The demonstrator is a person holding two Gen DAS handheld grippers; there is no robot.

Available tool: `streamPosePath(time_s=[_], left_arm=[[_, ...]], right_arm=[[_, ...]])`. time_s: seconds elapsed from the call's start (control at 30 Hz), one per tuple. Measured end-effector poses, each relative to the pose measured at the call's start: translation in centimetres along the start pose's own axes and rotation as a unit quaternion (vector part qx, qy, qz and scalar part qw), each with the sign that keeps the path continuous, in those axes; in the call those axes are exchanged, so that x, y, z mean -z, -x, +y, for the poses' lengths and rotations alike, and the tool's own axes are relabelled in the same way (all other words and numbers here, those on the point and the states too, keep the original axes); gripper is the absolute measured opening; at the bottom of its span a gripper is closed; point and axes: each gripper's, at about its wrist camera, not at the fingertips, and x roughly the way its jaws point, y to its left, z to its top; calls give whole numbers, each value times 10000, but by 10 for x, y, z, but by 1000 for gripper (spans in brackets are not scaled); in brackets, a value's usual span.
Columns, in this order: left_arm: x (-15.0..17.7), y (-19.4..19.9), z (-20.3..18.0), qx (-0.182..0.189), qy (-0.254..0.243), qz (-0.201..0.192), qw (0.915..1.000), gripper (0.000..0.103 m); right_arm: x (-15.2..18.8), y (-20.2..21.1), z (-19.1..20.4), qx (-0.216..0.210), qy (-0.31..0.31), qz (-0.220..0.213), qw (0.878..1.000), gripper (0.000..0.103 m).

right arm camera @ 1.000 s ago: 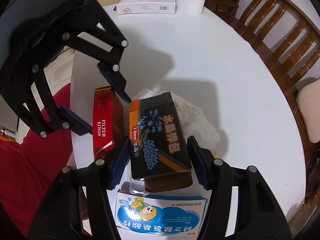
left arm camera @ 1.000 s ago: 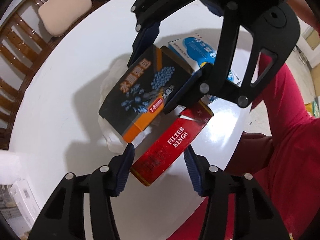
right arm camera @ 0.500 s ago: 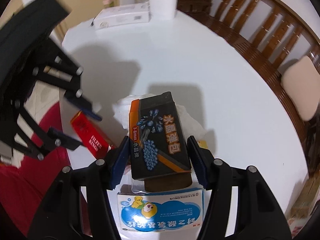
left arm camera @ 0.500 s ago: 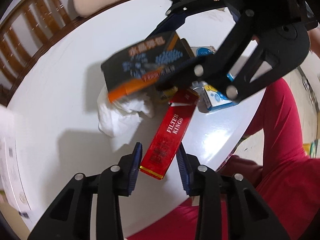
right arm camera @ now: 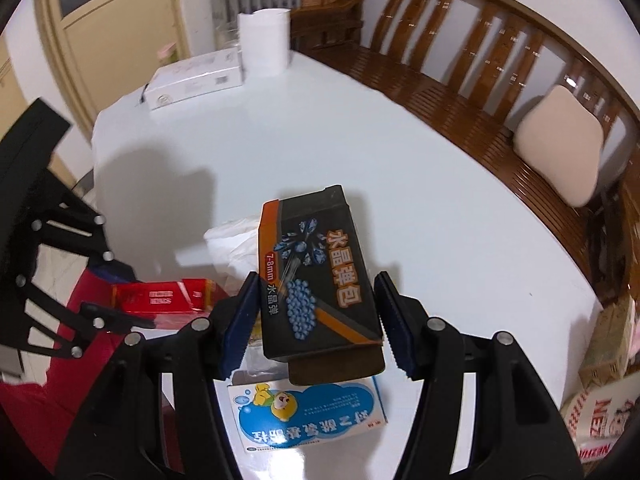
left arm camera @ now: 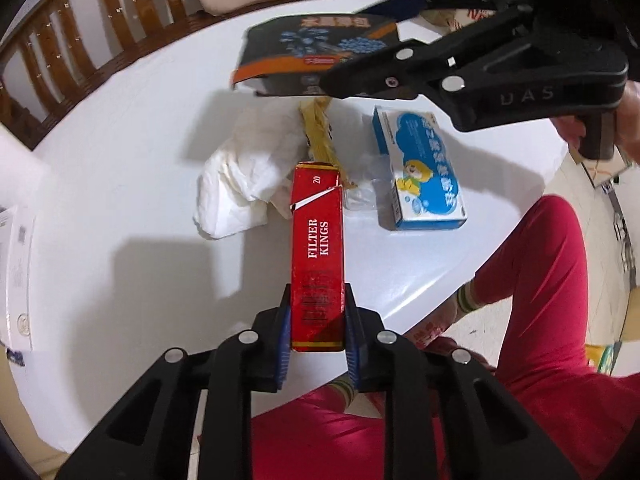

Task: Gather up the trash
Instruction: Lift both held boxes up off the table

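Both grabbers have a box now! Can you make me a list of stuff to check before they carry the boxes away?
1. Left hand-held gripper has the red carton: ok. Its jaws have just been closing and now press both sides of the carton.
2. Right hand-held gripper has the black box: ok, squeezed between both pads.
3. Both boxes off the white table: ok, each casts a shadow below it.
4. Grabbers clear of each other: ok, there is a gap between them.
5. All trash picked up: not ok. The crumpled tissue and blue-and-white box lie on the table.
6. Bin to drop them in: cannot tell, none shows.
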Motion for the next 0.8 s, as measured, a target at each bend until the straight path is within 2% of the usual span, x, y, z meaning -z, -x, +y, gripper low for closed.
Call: streamPosePath(time_s=[0.2,0.43,0.8], left_arm=[[-5,34,12,-264,363,-371,9983,22],[-9,68,12,-622,482,-699,9945,22],[6,98,-24,-771,481,-1017,9907,22]], right_arm=[[5,39,-5,275,-230,-311,9989,57],[14,84,1,532,-309,-512,9968,57],[52,153,21,815,-504,-871,9916,57]])
